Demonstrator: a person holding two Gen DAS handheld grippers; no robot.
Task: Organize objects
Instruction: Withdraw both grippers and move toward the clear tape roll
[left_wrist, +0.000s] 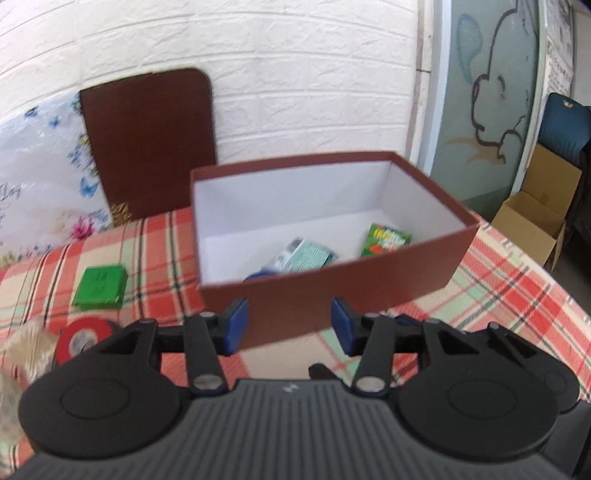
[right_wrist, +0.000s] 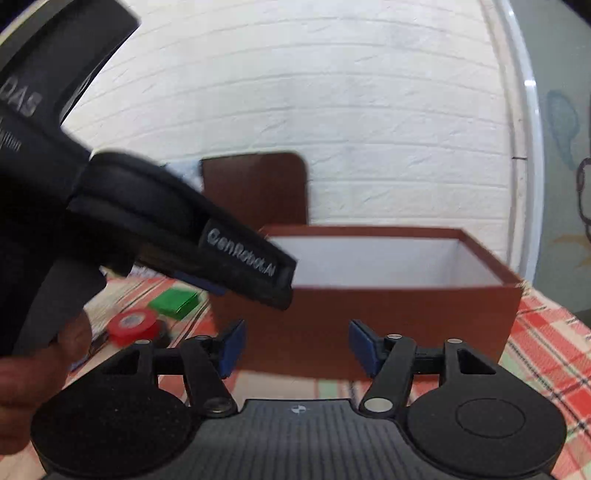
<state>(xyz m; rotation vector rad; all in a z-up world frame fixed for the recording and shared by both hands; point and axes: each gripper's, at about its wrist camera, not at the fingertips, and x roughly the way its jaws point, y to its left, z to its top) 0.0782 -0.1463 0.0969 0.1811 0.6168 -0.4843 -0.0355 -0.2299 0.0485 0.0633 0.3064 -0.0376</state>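
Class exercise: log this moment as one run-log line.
left gripper: open, empty | right gripper: open, empty | brown box: holds packets | green packet, red tape roll: on tablecloth

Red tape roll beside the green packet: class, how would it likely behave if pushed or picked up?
The red tape roll lies flat on the checked cloth, so it should probably slide, not roll. Stood on edge, it might roll away. It looks stiff and light.

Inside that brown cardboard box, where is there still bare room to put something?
The brown cardboard box has bare white floor along its left and back walls. The near right is crowded: a pale green packet, a green-orange carton.
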